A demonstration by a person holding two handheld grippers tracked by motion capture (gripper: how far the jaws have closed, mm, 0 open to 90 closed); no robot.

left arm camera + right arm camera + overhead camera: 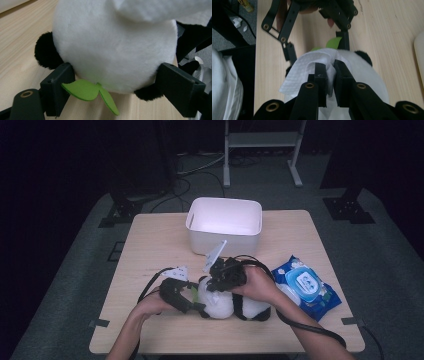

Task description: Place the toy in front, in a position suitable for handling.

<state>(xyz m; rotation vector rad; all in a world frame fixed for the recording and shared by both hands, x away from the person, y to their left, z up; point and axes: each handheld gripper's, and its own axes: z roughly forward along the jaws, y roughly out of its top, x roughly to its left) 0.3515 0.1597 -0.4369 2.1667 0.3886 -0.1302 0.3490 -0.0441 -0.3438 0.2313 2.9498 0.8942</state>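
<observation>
Panda plush toy (220, 301) lies near the front edge of the wooden table (150, 245), its white head clamped between the jaws of the left gripper (192, 301), a green leaf (90, 91) poking out below. The right gripper (216, 284) pinches a white wet wipe (309, 66) against the top of that head. Just right of the toy sits a blue wipes packet (306, 287); behind, a white bin (225, 225) stands well apart.

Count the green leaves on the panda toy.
2. Both leaves sit at the bottom of the panda toy, between the left gripper jaws: one leaf spreads left, the other leaf points down-right. More could be hidden behind the toy.
</observation>
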